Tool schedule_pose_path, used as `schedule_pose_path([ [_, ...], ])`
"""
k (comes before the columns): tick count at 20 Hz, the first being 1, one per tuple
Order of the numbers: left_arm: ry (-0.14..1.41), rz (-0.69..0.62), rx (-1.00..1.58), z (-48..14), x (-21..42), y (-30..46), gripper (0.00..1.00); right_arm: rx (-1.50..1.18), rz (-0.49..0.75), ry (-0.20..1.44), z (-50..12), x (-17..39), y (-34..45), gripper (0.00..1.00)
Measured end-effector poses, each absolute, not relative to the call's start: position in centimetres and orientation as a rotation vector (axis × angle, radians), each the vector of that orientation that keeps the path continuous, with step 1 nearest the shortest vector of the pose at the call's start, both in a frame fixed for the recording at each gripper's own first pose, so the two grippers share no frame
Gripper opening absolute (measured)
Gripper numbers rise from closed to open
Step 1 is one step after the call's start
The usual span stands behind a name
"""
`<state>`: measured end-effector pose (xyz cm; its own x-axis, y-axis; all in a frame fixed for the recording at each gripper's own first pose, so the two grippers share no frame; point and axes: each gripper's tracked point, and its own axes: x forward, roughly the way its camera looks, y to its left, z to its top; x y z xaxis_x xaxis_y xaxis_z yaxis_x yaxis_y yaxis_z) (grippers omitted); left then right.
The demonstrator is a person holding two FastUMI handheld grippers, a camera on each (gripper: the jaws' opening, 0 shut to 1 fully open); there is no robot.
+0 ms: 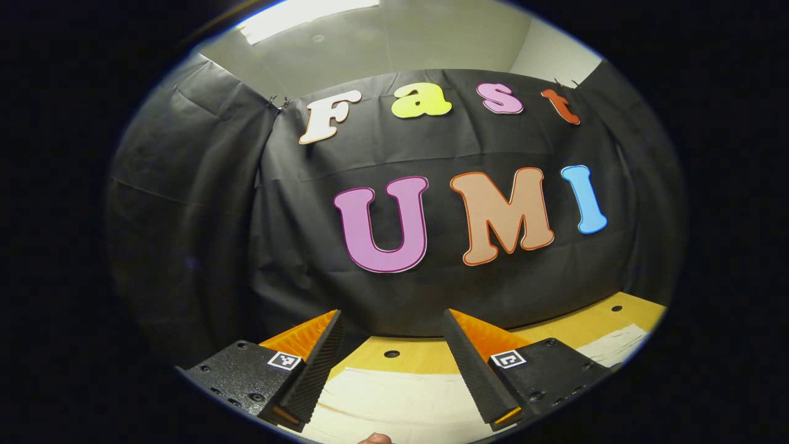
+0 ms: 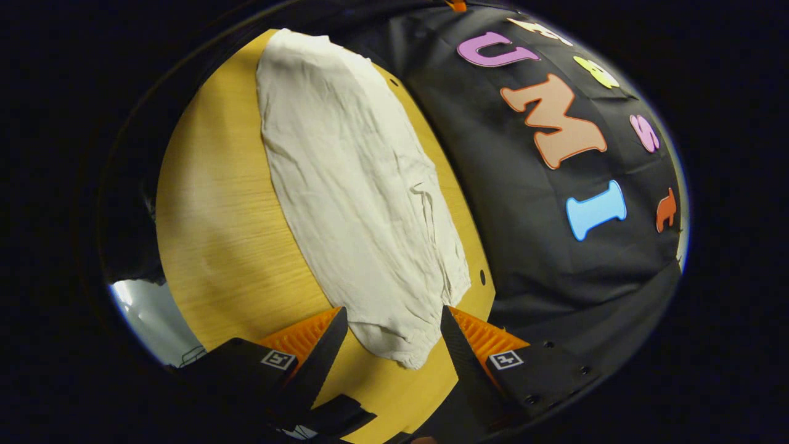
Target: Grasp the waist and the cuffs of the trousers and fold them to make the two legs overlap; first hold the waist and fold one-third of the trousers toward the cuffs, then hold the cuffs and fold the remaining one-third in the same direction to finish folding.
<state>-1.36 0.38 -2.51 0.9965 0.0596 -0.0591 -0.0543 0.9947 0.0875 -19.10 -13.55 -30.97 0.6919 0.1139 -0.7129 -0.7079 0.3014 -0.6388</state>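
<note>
The trousers (image 2: 354, 185) lie flat on the wooden table (image 2: 216, 216), running lengthwise away from the right gripper (image 2: 391, 317) toward the far end, close along the black cloth wall (image 2: 530, 246); the cloth looks to be one leg's width, so I judge the legs already overlap, though wrinkles near the middle make that uncertain. The near end, with a gathered hem that could be the waist, sits between the right gripper's fingers, which stand wide apart and hold nothing — they hang above the fabric rather than on it, as far as the right gripper view lets one tell. In the left gripper view the left gripper (image 1: 391, 320) is likewise spread open and empty, aimed level at the wall, with pale fabric (image 1: 394, 394) on the table below and beyond its fingers. The main risk is a thin pinch: closing on the top layer alone would lift one leg and peel the stack apart. A grip at one corner of the hem would drag the fold askew — the soft cloth would bunch at the existing creases. The left gripper, pointed high, must tip down first, or it closes on air.
</note>
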Motion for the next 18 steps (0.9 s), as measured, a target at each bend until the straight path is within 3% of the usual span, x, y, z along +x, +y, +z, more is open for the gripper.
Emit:
schedule_pose_path([
  [9, 0.067, 0.062, 0.118, -2.8, -0.8, 1.1, 0.95, -1.215, 0.634, 0.61, -33.4, -17.3, -12.4, 0.93],
  [14, 0.079, 0.058, 0.133, -3.4, -0.7, 1.4, 0.95, -1.238, 0.624, 0.605, -34.1, -15.7, -11.9, 0.85],
  [17, 0.086, 0.054, 0.154, -4.1, -0.9, 1.6, 0.95, -1.224, 0.61, 0.64, -35.1, -15.6, -11.8, 0.69],
  [18, 0.09, 0.052, 0.165, -4.3, -0.9, 1.7, 0.95, -1.217, 0.613, 0.655, -35.3, -16.0, -11.6, 0.57],
])
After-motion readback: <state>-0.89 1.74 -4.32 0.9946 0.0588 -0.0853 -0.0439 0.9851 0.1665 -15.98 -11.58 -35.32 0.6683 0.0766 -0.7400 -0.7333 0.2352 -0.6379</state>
